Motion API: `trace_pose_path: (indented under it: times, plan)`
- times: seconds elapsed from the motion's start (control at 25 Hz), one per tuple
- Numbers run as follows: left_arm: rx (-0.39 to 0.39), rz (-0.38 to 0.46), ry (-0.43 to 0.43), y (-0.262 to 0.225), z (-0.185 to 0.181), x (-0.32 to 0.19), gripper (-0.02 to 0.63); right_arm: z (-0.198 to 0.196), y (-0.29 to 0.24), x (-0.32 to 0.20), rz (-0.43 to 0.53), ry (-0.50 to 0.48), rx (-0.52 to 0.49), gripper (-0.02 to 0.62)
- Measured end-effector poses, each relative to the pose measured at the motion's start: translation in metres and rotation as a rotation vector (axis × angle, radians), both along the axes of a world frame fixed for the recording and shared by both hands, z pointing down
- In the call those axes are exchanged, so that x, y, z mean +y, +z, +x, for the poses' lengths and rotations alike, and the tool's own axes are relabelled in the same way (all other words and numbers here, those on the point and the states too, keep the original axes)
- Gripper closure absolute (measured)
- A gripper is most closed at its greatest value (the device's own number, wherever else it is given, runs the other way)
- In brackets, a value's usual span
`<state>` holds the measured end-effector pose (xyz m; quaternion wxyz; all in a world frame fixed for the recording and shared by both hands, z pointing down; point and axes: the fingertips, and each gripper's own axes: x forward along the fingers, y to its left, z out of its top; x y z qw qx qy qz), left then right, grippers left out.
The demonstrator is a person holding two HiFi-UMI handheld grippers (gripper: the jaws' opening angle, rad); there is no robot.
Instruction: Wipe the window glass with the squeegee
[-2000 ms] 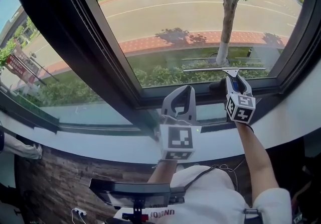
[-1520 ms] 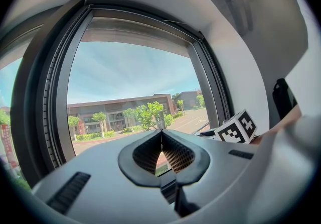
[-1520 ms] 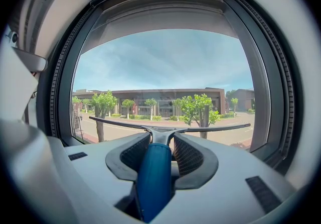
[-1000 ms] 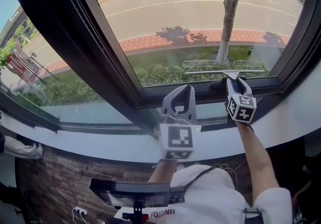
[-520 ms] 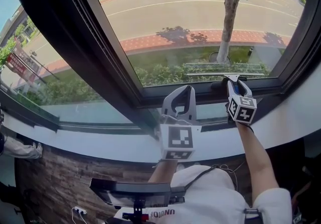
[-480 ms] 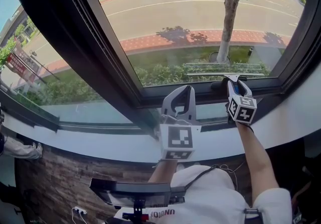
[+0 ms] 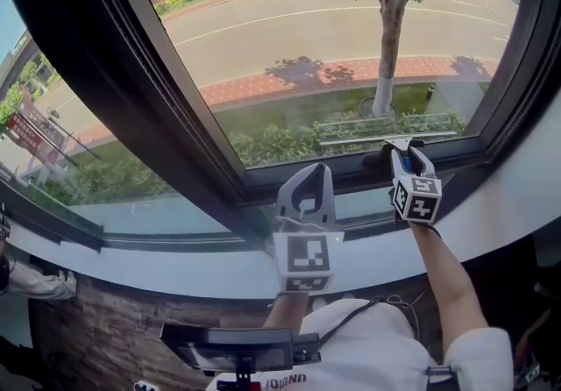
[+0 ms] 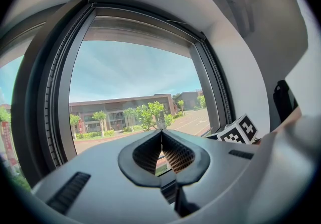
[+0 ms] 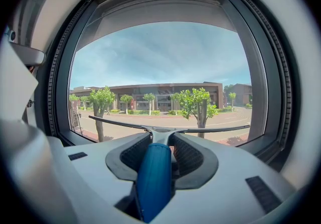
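The squeegee has a blue handle point(image 9: 153, 178) and a long thin blade point(image 7: 388, 138) that lies across the window glass point(image 7: 333, 39) just above the pane's lower frame. My right gripper point(image 7: 402, 147) is shut on the handle, and the blade point(image 9: 170, 128) spans the right gripper view in front of the jaws. My left gripper point(image 7: 308, 170) hovers over the sill, left of the right one and nearer me. Its jaws point(image 8: 161, 134) meet with nothing between them. The right gripper's marker cube point(image 8: 239, 130) shows at the left gripper view's right edge.
A thick dark mullion point(image 7: 149, 91) runs diagonally left of the pane, with a second pane point(image 7: 53, 117) beyond it. A white sill point(image 7: 175, 262) runs below the frame. Outside are a road, a tree and buildings. A dark device point(image 7: 232, 347) sits by the person's body.
The right gripper has drawn the squeegee blade slightly down the glass, to the pane's bottom edge. The left gripper has stayed where it was, shut.
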<state>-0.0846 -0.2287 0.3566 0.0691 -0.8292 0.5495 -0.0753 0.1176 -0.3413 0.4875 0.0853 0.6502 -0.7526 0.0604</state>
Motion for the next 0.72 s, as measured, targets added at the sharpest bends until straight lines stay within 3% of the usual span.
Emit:
trace_pose_path:
  times: [0.16, 0.28, 0.56, 0.72]
  plan:
    - [0.013, -0.029, 0.013, 0.039, -0.004, -0.005, 0.603, -0.016, 0.008, 0.013, 0.058, -0.026, 0.034, 0.445]
    - [0.013, -0.05, 0.041, 0.057, 0.005, -0.007, 0.603, -0.022, -0.019, 0.024, 0.136, -0.056, 0.037, 0.445]
    - [0.008, -0.076, 0.138, 0.068, 0.037, 0.0, 0.603, 0.003, -0.162, 0.052, 0.364, -0.086, 0.027, 0.445]
    - [0.005, -0.046, 0.166, 0.056, 0.055, -0.001, 0.603, 0.029, -0.254, 0.054, 0.468, -0.085, -0.021, 0.445]
